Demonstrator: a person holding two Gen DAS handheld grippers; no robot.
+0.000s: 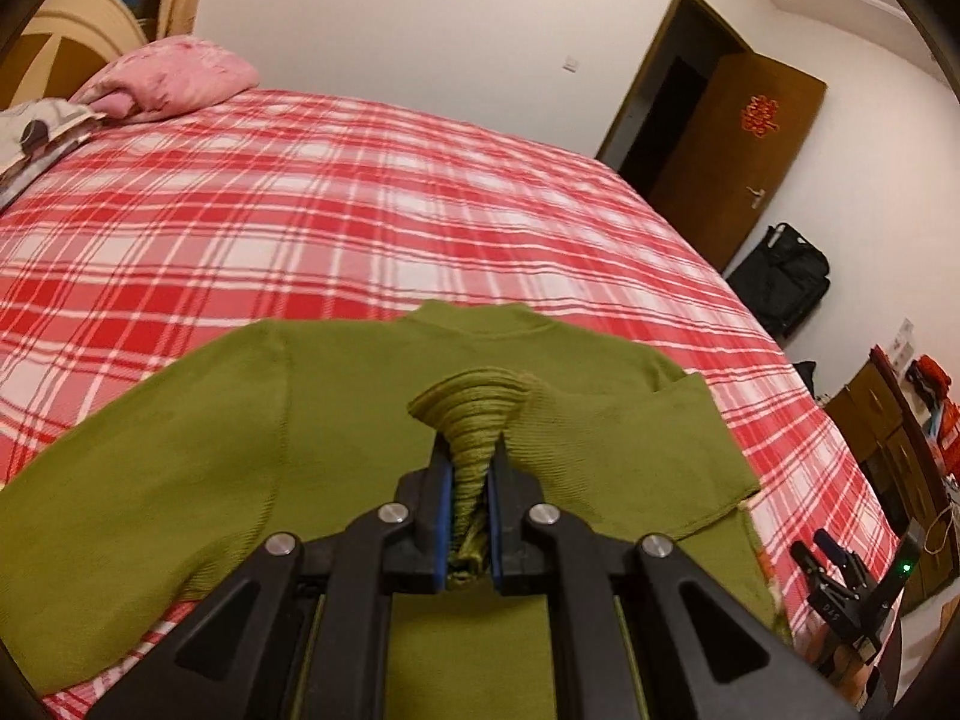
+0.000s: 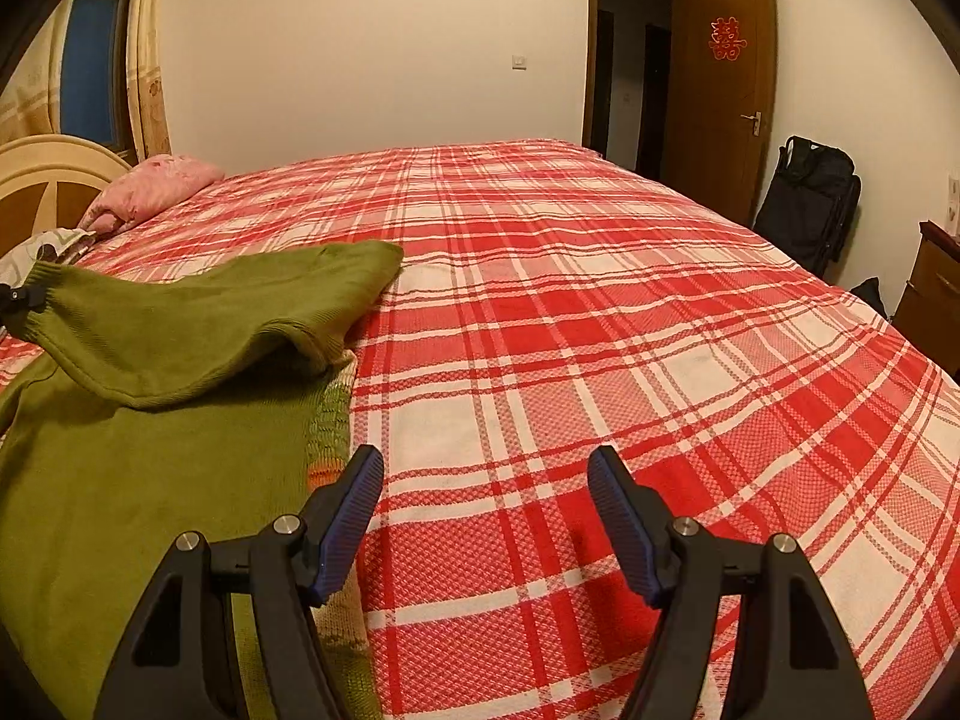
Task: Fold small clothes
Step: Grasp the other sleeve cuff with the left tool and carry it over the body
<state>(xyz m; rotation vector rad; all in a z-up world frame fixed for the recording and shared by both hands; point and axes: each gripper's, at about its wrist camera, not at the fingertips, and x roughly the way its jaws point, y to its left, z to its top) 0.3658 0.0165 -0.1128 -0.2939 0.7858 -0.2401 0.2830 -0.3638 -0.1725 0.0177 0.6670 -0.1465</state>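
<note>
An olive green knit sweater (image 1: pixel 198 438) lies on the red plaid bed (image 1: pixel 360 210). My left gripper (image 1: pixel 469 450) is shut on the ribbed cuff of a sleeve (image 1: pixel 474 414) and holds it above the sweater's body, with the sleeve folded across. In the right wrist view the sweater (image 2: pixel 150 480) lies at the left, its sleeve (image 2: pixel 228 312) lifted and draped over the body. My right gripper (image 2: pixel 486 468) is open and empty, low over the bedspread just right of the sweater's edge. It also shows in the left wrist view (image 1: pixel 840 564) at the far right.
A pink pillow (image 1: pixel 174 75) and a patterned cloth (image 1: pixel 36 138) lie at the headboard end. An open wooden door (image 2: pixel 720 84), a black bag (image 2: pixel 810 204) and a wooden cabinet (image 2: pixel 936 294) stand beyond the bed's far side.
</note>
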